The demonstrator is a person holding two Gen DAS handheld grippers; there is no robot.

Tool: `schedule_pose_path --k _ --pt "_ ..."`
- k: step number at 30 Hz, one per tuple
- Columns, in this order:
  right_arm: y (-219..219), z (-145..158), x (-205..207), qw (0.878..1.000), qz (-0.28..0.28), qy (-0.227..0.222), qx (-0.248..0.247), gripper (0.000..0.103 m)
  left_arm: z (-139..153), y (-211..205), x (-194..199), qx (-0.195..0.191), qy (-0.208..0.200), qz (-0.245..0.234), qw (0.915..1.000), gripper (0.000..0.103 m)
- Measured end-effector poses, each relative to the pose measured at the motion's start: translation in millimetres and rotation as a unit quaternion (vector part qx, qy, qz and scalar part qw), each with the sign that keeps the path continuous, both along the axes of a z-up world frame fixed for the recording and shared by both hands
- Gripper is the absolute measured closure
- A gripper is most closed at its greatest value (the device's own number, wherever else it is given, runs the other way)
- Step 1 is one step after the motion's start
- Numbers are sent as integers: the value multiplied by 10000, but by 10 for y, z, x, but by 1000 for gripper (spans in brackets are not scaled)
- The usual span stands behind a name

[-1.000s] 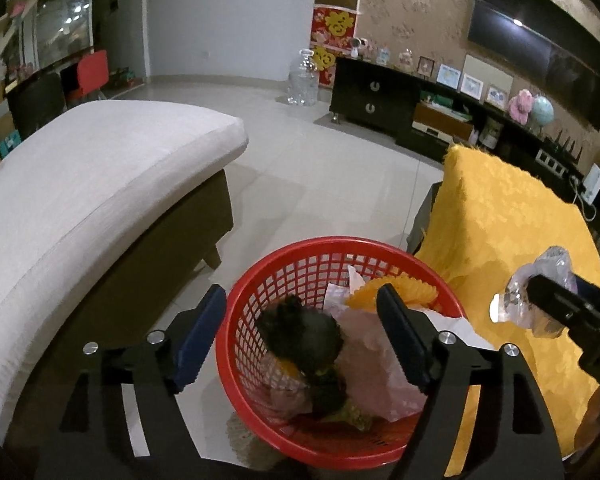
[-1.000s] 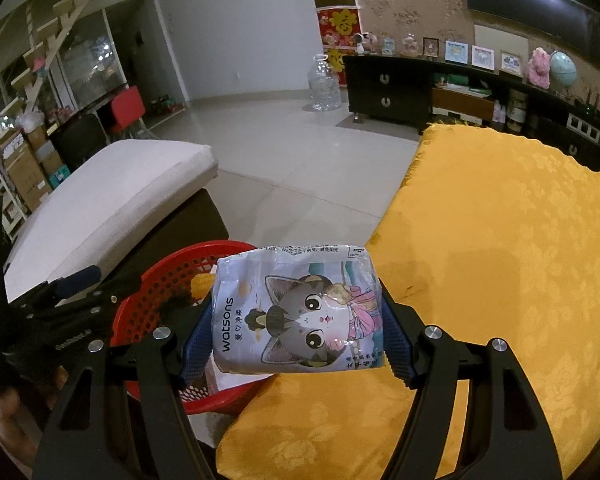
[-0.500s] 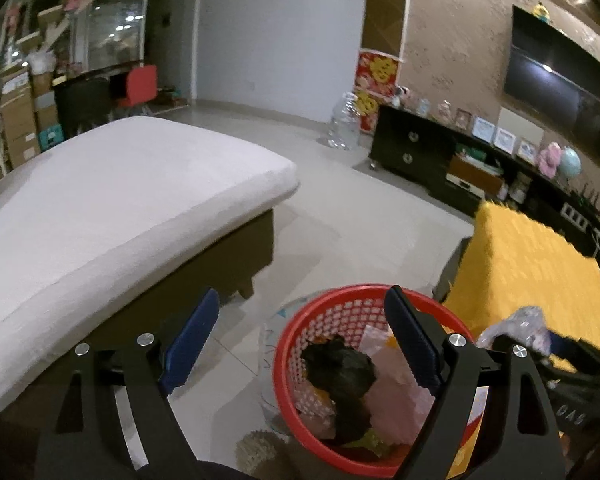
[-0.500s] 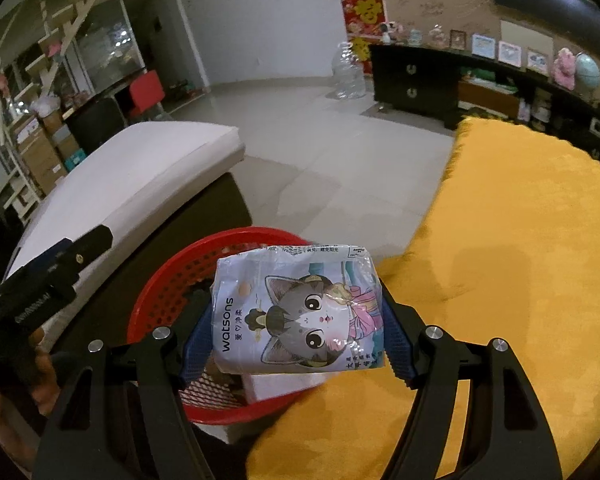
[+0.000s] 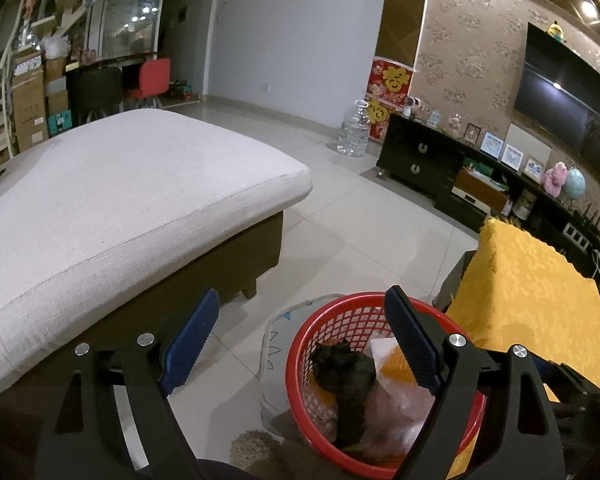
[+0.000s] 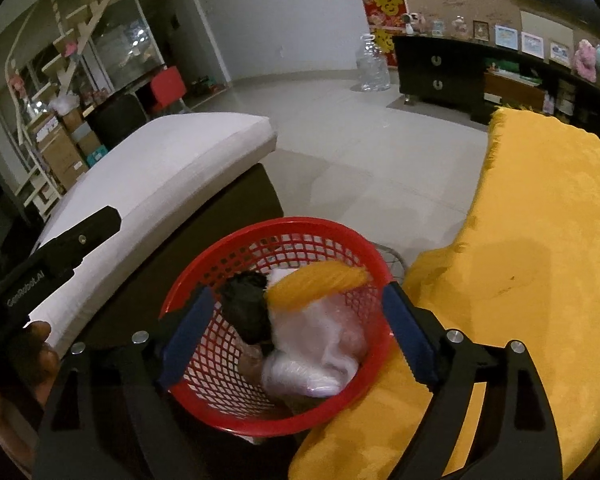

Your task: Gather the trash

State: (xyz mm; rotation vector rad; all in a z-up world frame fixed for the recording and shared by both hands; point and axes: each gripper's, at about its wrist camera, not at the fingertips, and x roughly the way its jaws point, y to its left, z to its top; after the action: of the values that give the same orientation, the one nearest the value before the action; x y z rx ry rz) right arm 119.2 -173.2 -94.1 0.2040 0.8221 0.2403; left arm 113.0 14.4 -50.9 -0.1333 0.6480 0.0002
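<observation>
A red mesh basket (image 6: 204, 280) stands on the floor between the sofa and the yellow-covered table; it also shows in the left wrist view (image 5: 300, 344). It holds a black crumpled wad (image 6: 246, 306), a yellow wrapper (image 6: 316, 282) and a whitish plastic pack (image 6: 316, 352), blurred. My right gripper (image 6: 294, 330) is open and empty directly above the basket. My left gripper (image 5: 300, 336) is open and empty, above the basket's left rim. The left gripper's body (image 6: 52, 256) shows at the left of the right wrist view.
A white-cushioned sofa (image 5: 120, 200) lies left of the basket. The yellow cloth-covered table (image 6: 540, 260) lies right of it. A clear plastic bag (image 5: 274, 344) lies on the tiled floor beside the basket. A dark TV cabinet (image 5: 440, 160) lines the far wall.
My right gripper moved left over the basket, opened, and let go of the cat-print tissue pack, which now lies in the basket. My left gripper moved back and to the left.
</observation>
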Motion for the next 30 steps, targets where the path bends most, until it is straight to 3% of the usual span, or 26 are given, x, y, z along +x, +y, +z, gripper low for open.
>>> schedule_pose_path --k 11,24,30 --pt "-270 82 -295 9989 -396 -206 -126 16 0 -63 -54 104 19 -46 9999 19" --pt "-401 245 -706 9964 -644 -490 -251 7 111 -279 -354 644 -60 -380 9972 13" --pt "-404 350 -843 9960 -622 -591 -256 7 197 -244 -527 559 8 -361 9978 13"
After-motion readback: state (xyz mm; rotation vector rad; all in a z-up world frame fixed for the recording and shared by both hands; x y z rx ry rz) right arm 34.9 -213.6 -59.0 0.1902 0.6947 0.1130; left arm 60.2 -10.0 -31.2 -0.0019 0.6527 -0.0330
